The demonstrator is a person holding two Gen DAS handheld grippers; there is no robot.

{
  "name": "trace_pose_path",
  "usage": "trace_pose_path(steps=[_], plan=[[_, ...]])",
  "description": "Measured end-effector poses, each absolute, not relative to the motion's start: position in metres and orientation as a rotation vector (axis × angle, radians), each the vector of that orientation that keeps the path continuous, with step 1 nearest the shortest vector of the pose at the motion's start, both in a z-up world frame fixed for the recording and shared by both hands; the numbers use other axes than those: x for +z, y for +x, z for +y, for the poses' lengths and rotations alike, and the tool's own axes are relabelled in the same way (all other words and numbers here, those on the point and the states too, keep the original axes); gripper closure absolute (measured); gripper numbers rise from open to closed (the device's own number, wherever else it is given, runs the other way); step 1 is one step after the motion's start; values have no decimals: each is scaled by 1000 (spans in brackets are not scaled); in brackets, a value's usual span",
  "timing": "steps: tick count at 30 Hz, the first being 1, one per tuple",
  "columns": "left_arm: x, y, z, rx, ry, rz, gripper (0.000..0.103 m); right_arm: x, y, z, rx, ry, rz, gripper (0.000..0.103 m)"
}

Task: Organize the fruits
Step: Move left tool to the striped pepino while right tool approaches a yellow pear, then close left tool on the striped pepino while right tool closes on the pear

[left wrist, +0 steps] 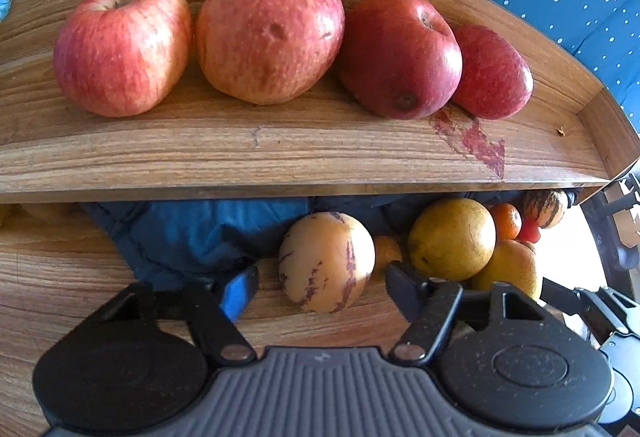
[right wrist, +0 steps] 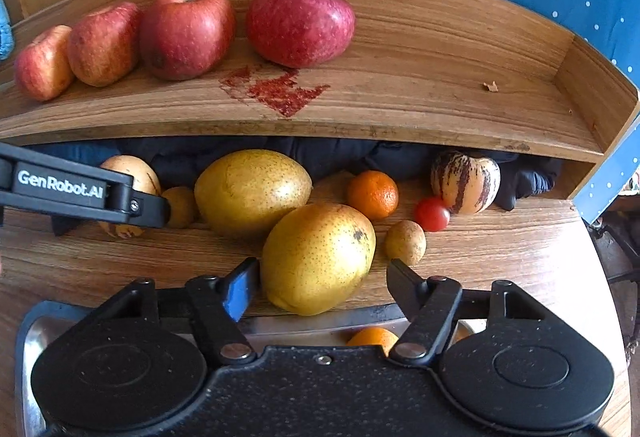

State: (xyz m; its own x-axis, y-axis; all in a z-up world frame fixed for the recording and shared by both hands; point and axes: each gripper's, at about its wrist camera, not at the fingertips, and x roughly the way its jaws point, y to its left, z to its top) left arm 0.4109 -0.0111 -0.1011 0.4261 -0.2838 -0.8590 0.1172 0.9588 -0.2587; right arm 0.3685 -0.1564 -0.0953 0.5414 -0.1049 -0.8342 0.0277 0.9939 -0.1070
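Observation:
Several red apples (left wrist: 268, 37) sit in a row on the upper wooden shelf (left wrist: 320, 157). On the tabletop under it, a cream pepino melon with purple streaks (left wrist: 326, 261) lies between the fingers of my open left gripper (left wrist: 322, 273), with gaps on both sides. My right gripper (right wrist: 323, 269) is open around a yellow pear (right wrist: 316, 257); its blue-padded left finger is close to the pear and the right finger stands apart. The left gripper's finger (right wrist: 80, 193) shows at the left of the right wrist view, in front of the melon (right wrist: 134, 171).
A second pear (right wrist: 252, 189), a tangerine (right wrist: 372, 195), a cherry tomato (right wrist: 432, 213), a small brown fruit (right wrist: 405, 241) and a striped melon (right wrist: 466, 181) lie on the table. Dark blue cloth (left wrist: 192, 233) fills the space under the shelf. A metal tray (right wrist: 30, 337) holding an orange (right wrist: 372, 337) lies below my right gripper.

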Motion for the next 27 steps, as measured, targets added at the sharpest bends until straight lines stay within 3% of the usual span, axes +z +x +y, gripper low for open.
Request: trace_pose_path(steps=[8,27], plan=[[-99,412,-6,-262,-197,1093,48,-99,377,-153,-91,-64,1010,37],[-98,393,2,-289,-188,1100,49,-93,360,-152,-72,-45,963,44]])
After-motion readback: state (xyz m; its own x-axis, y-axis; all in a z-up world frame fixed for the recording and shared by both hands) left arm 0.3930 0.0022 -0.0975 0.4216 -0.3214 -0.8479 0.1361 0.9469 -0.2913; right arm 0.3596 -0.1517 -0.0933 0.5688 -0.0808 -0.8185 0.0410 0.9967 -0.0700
